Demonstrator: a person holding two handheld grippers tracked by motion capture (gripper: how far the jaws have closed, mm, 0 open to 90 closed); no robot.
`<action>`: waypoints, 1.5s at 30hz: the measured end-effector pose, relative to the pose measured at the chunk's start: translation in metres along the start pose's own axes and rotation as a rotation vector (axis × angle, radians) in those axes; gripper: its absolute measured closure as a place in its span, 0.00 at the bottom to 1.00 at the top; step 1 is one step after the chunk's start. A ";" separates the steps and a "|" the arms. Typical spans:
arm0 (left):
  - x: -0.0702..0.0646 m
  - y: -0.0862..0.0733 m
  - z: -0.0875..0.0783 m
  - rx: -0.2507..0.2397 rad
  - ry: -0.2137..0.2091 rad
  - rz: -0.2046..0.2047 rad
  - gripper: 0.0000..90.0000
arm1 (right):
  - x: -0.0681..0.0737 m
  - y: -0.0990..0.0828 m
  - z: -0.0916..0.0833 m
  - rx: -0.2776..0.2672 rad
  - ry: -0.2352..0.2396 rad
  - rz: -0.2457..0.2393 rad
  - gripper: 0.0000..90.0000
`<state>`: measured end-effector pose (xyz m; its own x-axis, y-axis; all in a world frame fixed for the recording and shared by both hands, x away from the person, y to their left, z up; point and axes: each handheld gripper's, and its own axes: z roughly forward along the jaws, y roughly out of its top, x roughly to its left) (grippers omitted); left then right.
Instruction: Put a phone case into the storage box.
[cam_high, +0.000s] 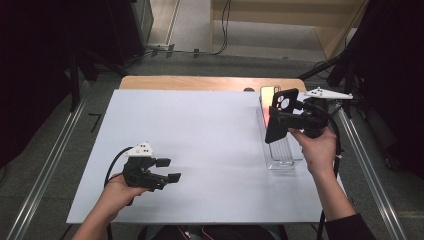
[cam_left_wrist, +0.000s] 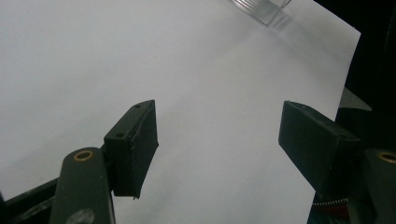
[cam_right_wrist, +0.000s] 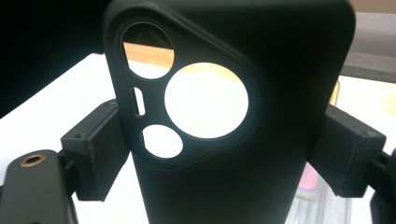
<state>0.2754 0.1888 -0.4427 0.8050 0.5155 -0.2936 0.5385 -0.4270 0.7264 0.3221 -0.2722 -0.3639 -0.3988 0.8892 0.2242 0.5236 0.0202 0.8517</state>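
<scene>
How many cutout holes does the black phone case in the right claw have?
4. On the black phone case, held in the right claw: a round hole at top left, a large round one in the middle, a narrow slot at left, and a small round one below.

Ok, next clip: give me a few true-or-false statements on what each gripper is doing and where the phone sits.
1. The right gripper clamps a black phone case across its sides. True.
2. The left gripper holds a phone. False: its jaws stand open with nothing between them, over the white table sheet.
3. The case's camera cutouts are at its upper end. True.
4. The phone lies flat at the sheet's middle. False: it stands in the clear tray at the right, behind the case.
5. Both grippers touch the case. False: the left one is far off.
</scene>
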 end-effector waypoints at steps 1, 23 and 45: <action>0.000 0.000 0.000 -0.004 -0.002 -0.002 0.32 | -0.002 0.001 0.002 0.001 -0.012 0.003 0.14; 0.004 0.001 -0.004 -0.032 -0.009 -0.022 0.32 | -0.036 -0.010 0.055 -0.001 -0.232 0.077 0.14; 0.004 0.001 -0.002 -0.022 -0.012 -0.013 0.32 | -0.057 -0.014 0.120 0.055 -0.327 0.116 0.14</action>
<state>0.2790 0.1920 -0.4424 0.8012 0.5116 -0.3103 0.5431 -0.4040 0.7361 0.4284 -0.2686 -0.4453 -0.0769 0.9862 0.1465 0.5943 -0.0727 0.8009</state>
